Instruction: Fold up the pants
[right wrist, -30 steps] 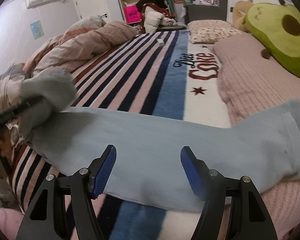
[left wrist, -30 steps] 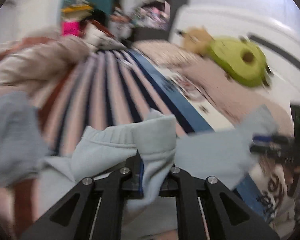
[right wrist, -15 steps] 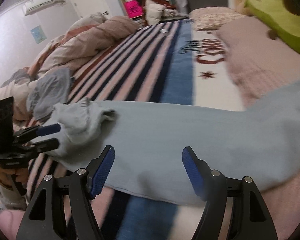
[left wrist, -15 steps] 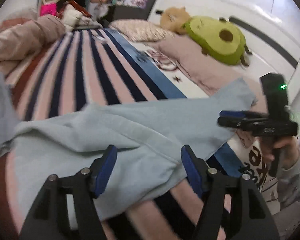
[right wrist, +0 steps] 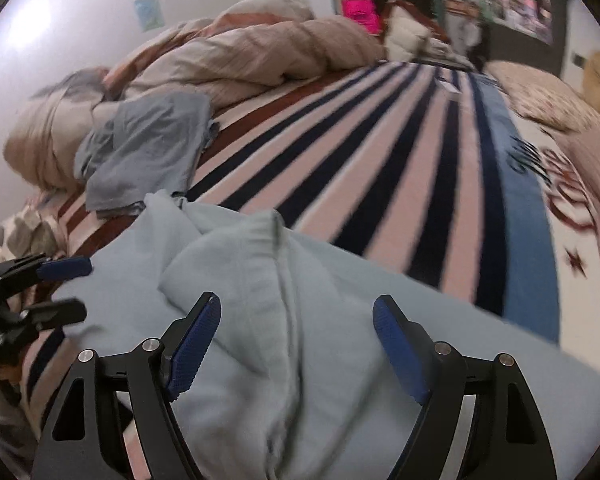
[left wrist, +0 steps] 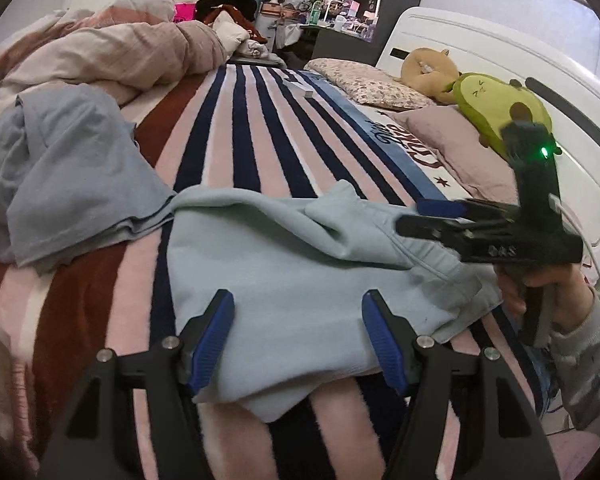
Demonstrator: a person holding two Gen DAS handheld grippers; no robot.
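Note:
Light blue pants (left wrist: 300, 260) lie across the striped blanket (left wrist: 228, 128), doubled over with a loose flap on top. My left gripper (left wrist: 297, 300) hangs open just above their near edge, with cloth below the fingers and nothing pinched. In the right wrist view the pants (right wrist: 320, 280) show a seam running toward the camera. The jaws of my right gripper (right wrist: 297, 300) are opening over that seam, and the pads press on nothing. Each gripper shows in the other's view: the right gripper (left wrist: 410, 216) over the pants' right end, the left gripper (right wrist: 85, 288) at their left edge.
A grey-blue garment (left wrist: 68, 168) lies crumpled left of the pants, with a bunched pink duvet (left wrist: 120, 48) behind it. Pillows, an avocado plush (left wrist: 496, 108) and a white headboard (left wrist: 500, 60) line the right side. A person's hand (left wrist: 540, 284) holds the right gripper.
My left gripper let go of the bunched pants and stands open. The pants went from a long stretched strip to a shorter doubled shape. My right gripper swung left, closer to the left one.

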